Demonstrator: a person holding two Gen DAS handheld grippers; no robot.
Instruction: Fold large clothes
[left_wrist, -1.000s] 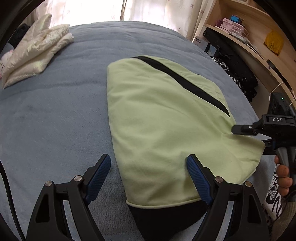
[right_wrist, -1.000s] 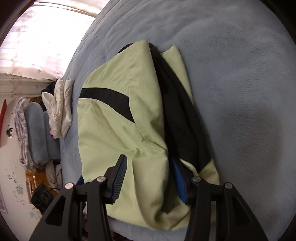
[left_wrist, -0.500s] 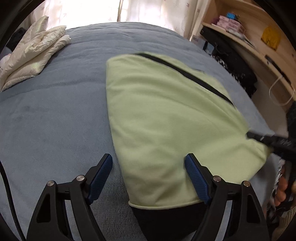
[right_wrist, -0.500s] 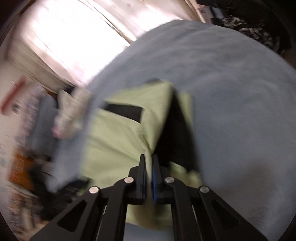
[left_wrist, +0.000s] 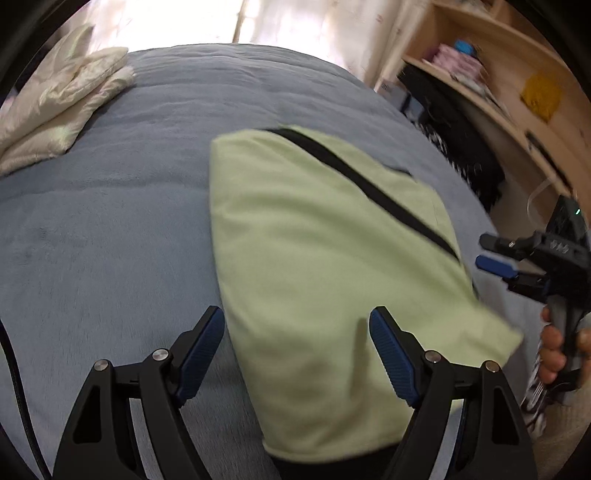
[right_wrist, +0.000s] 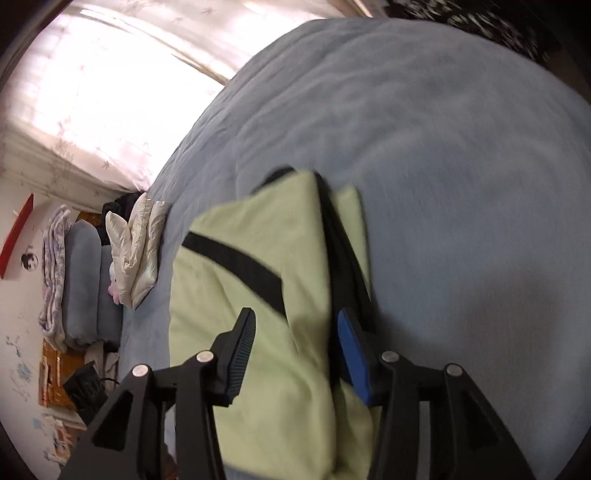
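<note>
Hovering over a folded green jacket with both tools spread and empty

Nearest, the left tool (left_wrist: 295, 350) gapes above the jacket (left_wrist: 325, 266) hem at 6 o'clock; the right tool (left_wrist: 496, 254), at 3 o'clock, grips nothing either. Farther out the jacket lies folded mid-bed (left_wrist: 110, 221). Risk, I judge: pinching only the top layer would peel the fold open.

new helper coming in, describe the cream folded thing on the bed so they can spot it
On the grey-blue bed, look to the far corner by the bright window. The cream puffy garment lies folded there, glossy and quilted, unlike the flat lime-green jacket with the black stripe.
</note>
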